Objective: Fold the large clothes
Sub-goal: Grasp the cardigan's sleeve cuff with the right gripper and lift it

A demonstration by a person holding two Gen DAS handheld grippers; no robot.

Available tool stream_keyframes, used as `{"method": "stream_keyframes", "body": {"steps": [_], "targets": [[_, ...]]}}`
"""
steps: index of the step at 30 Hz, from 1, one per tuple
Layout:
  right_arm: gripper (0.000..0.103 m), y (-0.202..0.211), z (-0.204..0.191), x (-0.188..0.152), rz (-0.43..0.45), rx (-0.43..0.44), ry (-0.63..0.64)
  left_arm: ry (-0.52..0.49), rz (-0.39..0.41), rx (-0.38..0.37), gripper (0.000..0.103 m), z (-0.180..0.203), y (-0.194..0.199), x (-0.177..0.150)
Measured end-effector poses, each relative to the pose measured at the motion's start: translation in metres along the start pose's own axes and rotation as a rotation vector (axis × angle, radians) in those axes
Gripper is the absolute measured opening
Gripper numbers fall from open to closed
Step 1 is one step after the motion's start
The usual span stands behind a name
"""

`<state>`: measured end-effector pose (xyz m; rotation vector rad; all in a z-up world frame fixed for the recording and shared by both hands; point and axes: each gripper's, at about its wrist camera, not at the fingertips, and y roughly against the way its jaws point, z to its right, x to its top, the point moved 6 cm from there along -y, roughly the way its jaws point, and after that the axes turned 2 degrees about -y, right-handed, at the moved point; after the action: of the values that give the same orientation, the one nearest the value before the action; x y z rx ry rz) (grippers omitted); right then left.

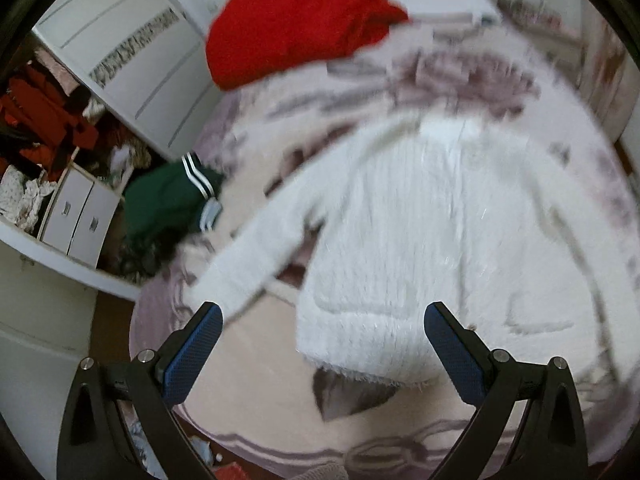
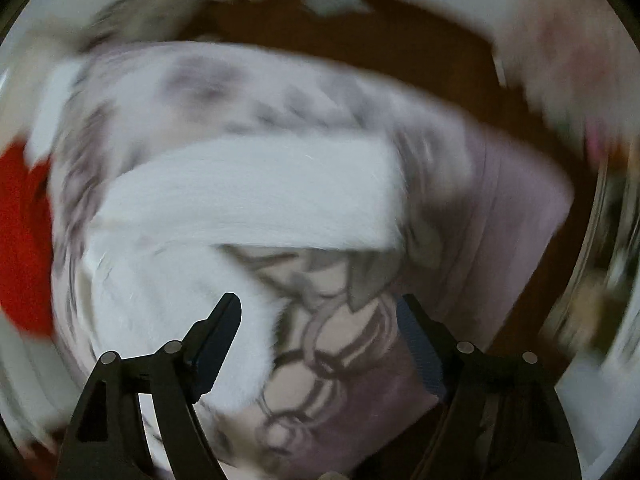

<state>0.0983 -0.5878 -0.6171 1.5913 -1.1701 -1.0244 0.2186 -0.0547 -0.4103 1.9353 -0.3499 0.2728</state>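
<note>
A white fluffy sweater lies spread on a pale patterned rug, one sleeve stretched toward the lower left. My left gripper hangs above the sweater's bottom hem, wide open, with nothing between its blue pads. In the blurred right wrist view the sweater shows a sleeve running across and its body at the lower left. My right gripper is open over the rug beside the sweater's edge, its left finger over the white fabric, nothing gripped.
A red garment lies at the rug's far end and a green one with white stripes at its left edge. An open wardrobe full of clothes stands at the left. Brown floor surrounds the rug.
</note>
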Motion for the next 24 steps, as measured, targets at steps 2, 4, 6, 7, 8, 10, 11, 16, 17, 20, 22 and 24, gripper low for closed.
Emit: {"method": "stream_keyframes", "body": {"steps": [2, 4, 6, 7, 8, 10, 11, 16, 17, 20, 22, 24], "targets": [[0.082, -0.055, 0.032, 0.015, -0.058, 0.102, -0.160, -0.003, -0.059, 0.023, 0.103, 0.021, -0.032, -0.011], [0.082, -0.093, 0.049, 0.024, -0.069, 0.193, -0.257, -0.004, -0.107, 0.038, 0.103, 0.042, -0.060, -0.020], [0.082, -0.117, 0.056, 0.032, -0.047, 0.271, -0.324, -0.013, -0.139, 0.047, 0.103, 0.060, -0.079, -0.022], [0.083, -0.125, 0.058, 0.037, -0.019, 0.313, -0.362, -0.016, -0.150, 0.046, 0.103, 0.070, -0.086, -0.022], [0.083, -0.127, 0.057, 0.039, 0.009, 0.343, -0.386, -0.016, -0.156, 0.038, 0.103, 0.083, -0.092, -0.020], [0.080, -0.128, 0.053, 0.045, 0.110, 0.435, -0.427, -0.023, -0.145, 0.005, 0.103, 0.107, -0.096, -0.007], [0.062, -0.127, 0.050, 0.044, 0.125, 0.443, -0.422, -0.031, -0.129, -0.012, 0.103, 0.121, -0.098, 0.003], [0.012, -0.112, 0.033, 0.063, 0.200, 0.480, -0.367, -0.084, -0.034, -0.104, 0.103, 0.191, -0.100, 0.061], [0.012, -0.102, 0.026, 0.073, 0.239, 0.492, -0.332, -0.101, -0.029, -0.130, 0.103, 0.208, -0.101, 0.075], [0.011, -0.067, -0.005, 0.105, 0.303, 0.502, -0.219, -0.122, -0.007, -0.195, 0.103, 0.250, -0.109, 0.114], [0.011, -0.063, -0.019, 0.121, 0.322, 0.480, -0.156, -0.155, 0.009, -0.187, 0.103, 0.283, -0.130, 0.138], [0.011, -0.063, -0.029, 0.134, 0.327, 0.464, -0.131, -0.206, -0.029, -0.124, 0.103, 0.303, -0.164, 0.148]]}}
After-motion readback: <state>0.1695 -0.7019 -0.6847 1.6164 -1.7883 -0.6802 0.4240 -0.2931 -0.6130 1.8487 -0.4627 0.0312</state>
